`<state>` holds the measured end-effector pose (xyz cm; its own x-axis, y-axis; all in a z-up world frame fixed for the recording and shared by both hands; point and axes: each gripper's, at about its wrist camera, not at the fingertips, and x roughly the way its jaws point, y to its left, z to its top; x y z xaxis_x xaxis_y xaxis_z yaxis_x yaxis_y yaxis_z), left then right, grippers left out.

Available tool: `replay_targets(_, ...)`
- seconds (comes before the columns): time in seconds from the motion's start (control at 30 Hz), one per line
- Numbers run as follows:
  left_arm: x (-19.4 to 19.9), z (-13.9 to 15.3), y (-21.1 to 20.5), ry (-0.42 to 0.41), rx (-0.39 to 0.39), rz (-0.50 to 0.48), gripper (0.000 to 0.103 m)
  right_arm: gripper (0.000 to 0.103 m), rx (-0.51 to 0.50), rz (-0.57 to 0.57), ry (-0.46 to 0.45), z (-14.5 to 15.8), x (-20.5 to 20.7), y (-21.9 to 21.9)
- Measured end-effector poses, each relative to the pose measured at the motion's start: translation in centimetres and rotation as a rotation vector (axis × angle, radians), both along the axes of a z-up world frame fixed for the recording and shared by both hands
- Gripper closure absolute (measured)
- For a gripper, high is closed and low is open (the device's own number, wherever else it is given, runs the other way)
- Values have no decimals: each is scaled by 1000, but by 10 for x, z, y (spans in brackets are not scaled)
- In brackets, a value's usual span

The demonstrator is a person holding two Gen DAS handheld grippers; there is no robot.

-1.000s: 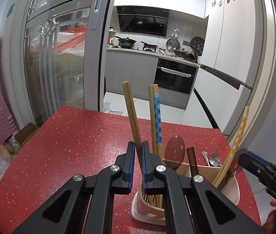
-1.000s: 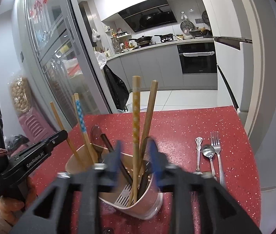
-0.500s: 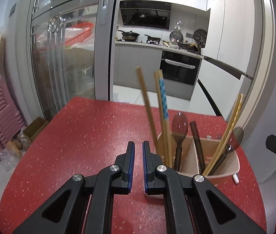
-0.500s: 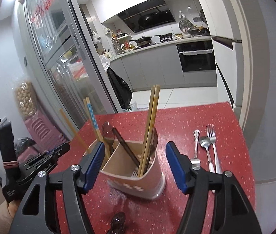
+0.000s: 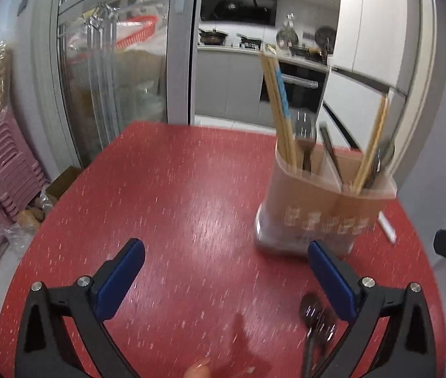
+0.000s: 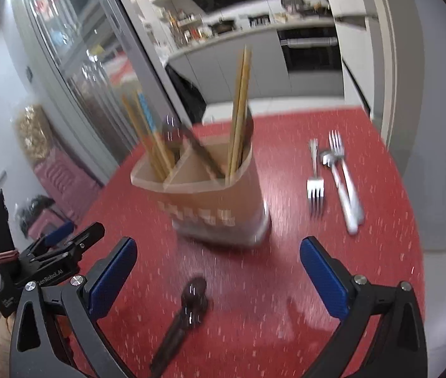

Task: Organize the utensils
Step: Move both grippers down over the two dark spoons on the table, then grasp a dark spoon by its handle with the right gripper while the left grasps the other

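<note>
A tan utensil holder (image 5: 323, 208) with compartments stands on the red table (image 5: 175, 195); it holds several chopsticks (image 5: 278, 110) and dark spoons. It also shows in the right wrist view (image 6: 216, 195). A dark spoon (image 6: 188, 308) lies on the table in front of the holder, and shows in the left wrist view (image 5: 316, 318) by my left gripper's right finger. Two forks and a spoon (image 6: 339, 173) of metal lie to the right of the holder. My left gripper (image 5: 226, 280) is open and empty. My right gripper (image 6: 216, 277) is open and empty, above the dark spoon.
The table edge curves near on the right (image 6: 412, 220). Pink stools (image 5: 5, 170) stand on the floor at left, by a glass cabinet (image 5: 112, 72). The left gripper shows at the left of the right wrist view (image 6: 43, 264). A kitchen lies behind.
Both grippers have pulled back from the holder. The left gripper has gone from shut to wide open. The dark spoon on the table has come into view.
</note>
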<state>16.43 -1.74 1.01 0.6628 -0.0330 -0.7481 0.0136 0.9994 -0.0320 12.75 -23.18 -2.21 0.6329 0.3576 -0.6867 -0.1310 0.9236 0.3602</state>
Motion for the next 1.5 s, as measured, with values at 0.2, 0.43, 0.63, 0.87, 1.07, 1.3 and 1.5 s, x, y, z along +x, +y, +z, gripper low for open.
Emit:
replay_targets(0.2,-8,-68,8,118,35,30,0,0,-48,35,147,-47,-18,25)
replay_targets(0.43,-12,-118,14,181,64,12,0,1,-131,51,248,-84,-37,53)
replay_targets(0.63,-12,-144,10,178,94,4,0,27,-148,31,292,-97,-37,69)
replay_targets(0.87,-15,-163,27,176,79,36,0,53,-197,12,311,-102,-29,83)
replay_targets(1.07,-23,-169,38,172,71,28,0,53,-256,44,292,-104,-31,100)
replay_targets(1.3,-34,-174,43,170,58,29,0,76,-330,79,272,-104,-34,112)
replay_targets(1.5,-51,-149,35,175,31,1,0,90,-305,59,270,-104,-36,94)
